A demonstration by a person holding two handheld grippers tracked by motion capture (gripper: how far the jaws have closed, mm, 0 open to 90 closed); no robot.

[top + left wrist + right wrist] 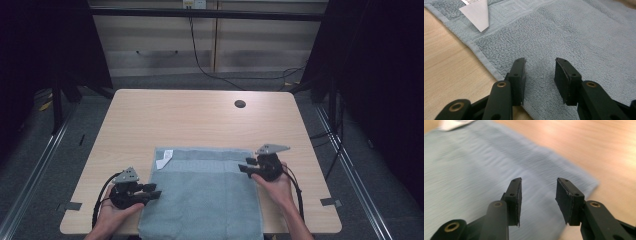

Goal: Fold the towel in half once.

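I work in a lab: bare desk (200, 117), dark curtains (45, 45), floor rails (35, 170), loose cables (200, 60).

left claw (154, 190): black body, two flat black jaws, each showing small screw heads; brass-coloured pivot bushings are showing on the jaw arms in the left gripper view
left claw plate: a grey three-cornered plate is sitting on top
left claw cable: a black cable is looping from the body
right claw (243, 165): the same black build, with worn pad edges and brass-coloured bushings
right claw plate: grey, three-cornered
right claw cable: black, trailing along the forearm
forearms: no sleeves are showing
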